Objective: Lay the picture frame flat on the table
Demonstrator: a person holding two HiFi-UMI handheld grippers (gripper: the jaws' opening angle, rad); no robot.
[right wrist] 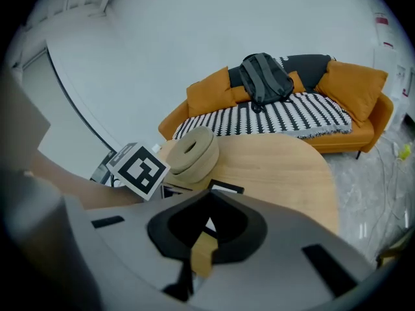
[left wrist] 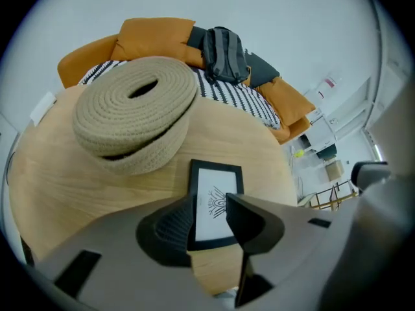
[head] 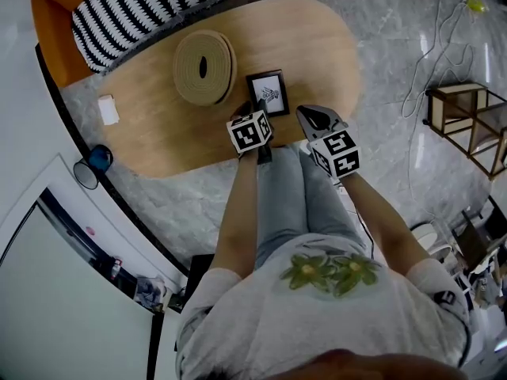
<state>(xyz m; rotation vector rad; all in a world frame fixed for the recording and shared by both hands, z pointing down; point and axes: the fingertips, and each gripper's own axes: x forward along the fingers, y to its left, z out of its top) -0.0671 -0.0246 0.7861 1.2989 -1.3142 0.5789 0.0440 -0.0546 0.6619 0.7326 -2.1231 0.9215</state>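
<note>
The picture frame (head: 268, 93) is seen lying flat on the table (head: 317, 46), near the edge closest to the person; the task is judged done. The left gripper (left wrist: 209, 216) is held apart over it, gripping nothing. The right gripper (right wrist: 206, 196) is closed, empty. The frame's near corner is hidden by the left jaws.

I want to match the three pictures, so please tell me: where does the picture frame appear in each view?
Head view: picture frame, upper centre, lying flat.
Left gripper view: the frame, low centre, large.
Right gripper view: the frame, centre, only a corner shows.
Shared landmark: the rope coil, to its left in every view.
</note>
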